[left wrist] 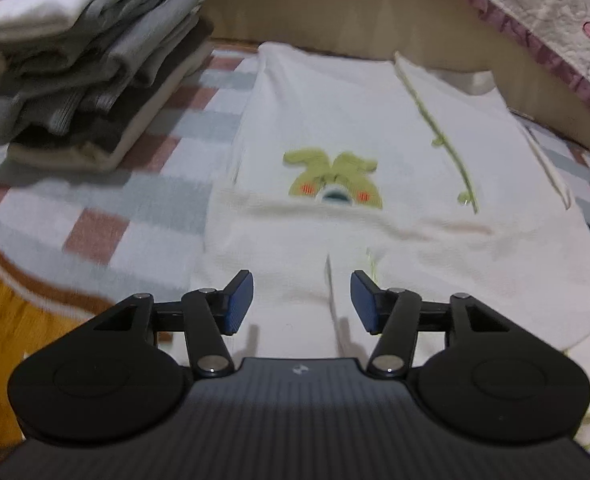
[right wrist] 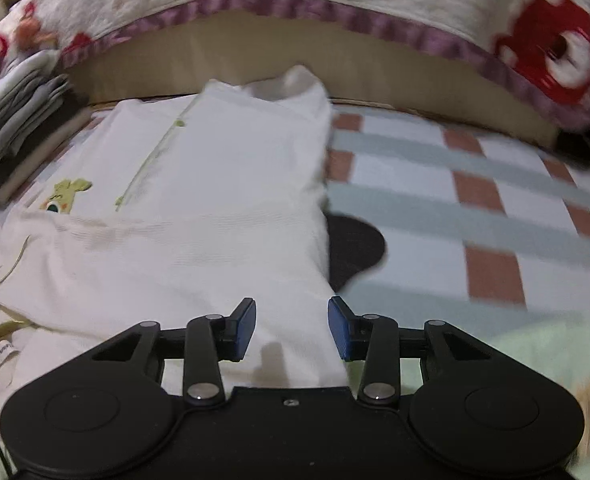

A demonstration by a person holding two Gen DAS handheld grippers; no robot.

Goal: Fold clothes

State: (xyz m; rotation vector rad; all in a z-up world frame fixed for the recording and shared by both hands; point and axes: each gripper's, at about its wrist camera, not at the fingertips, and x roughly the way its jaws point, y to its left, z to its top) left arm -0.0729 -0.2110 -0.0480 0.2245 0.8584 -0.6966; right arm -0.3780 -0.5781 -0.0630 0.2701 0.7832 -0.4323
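A white garment [left wrist: 335, 120] with a green animal patch [left wrist: 333, 178] and a green stitched line lies flat on the checked blanket [left wrist: 107, 216], its sides folded in. It also shows in the right wrist view [right wrist: 215, 208]. My left gripper [left wrist: 301, 302] is open and empty, hovering over the garment's near end. My right gripper [right wrist: 291, 328] is open and empty, over the garment's near right edge.
A stack of folded grey and white clothes [left wrist: 83, 60] sits at the left on the blanket. A quilt with red prints [right wrist: 335, 0] covers the bed edge behind. A dark item [right wrist: 355, 248] pokes out beside the garment's right edge. Pale green cloth [right wrist: 535, 352] lies near right.
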